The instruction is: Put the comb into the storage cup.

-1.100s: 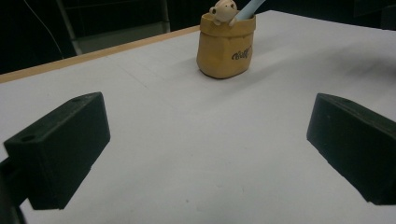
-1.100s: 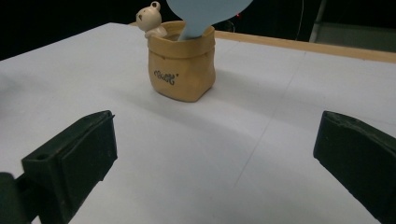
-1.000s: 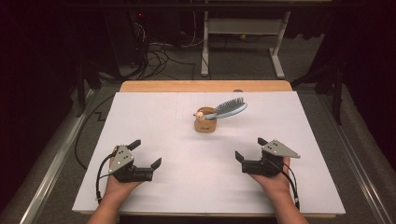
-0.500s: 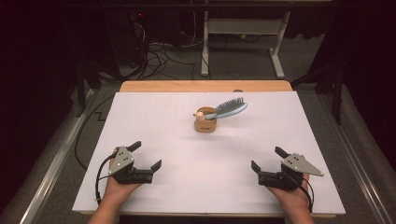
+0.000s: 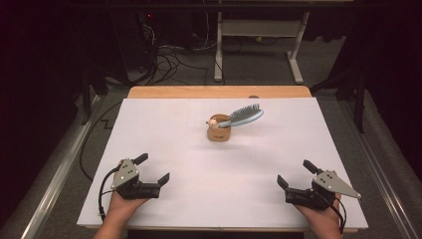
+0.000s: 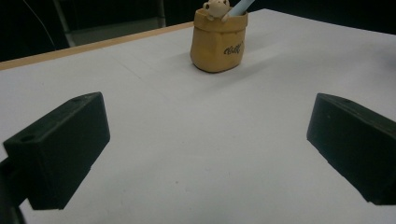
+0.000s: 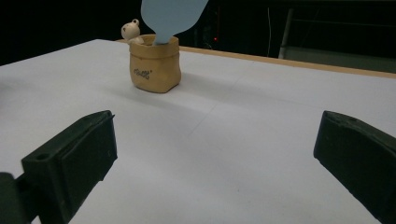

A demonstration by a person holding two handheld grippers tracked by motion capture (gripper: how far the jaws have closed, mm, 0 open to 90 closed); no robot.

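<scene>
High view, left gripper: near the bench's front left corner, held in the person's left hand; jaws spread wide, nothing between them, touching no object.
High view, right gripper: near the front right corner, held in the right hand; jaws spread wide, empty, grey three-cornered plate on top.
High view, bench: white sheet over a wooden top, whose edge shows at the far side.
High view, pot: small tan sack-shaped holder, upright, at mid-bench toward the far side, well apart from both grippers.
High view, hairbrush: pale blue, handle down in the pot, head leaning out to the right; a small bear figure sits at the pot's rim.
Left gripper view: both black jaws far apart, bare white bench between them; pot ahead, above centre, with dark lettering.
Right gripper view: jaws equally wide, holding nothing; pot ahead at upper left, hairbrush rising from it.
</scene>
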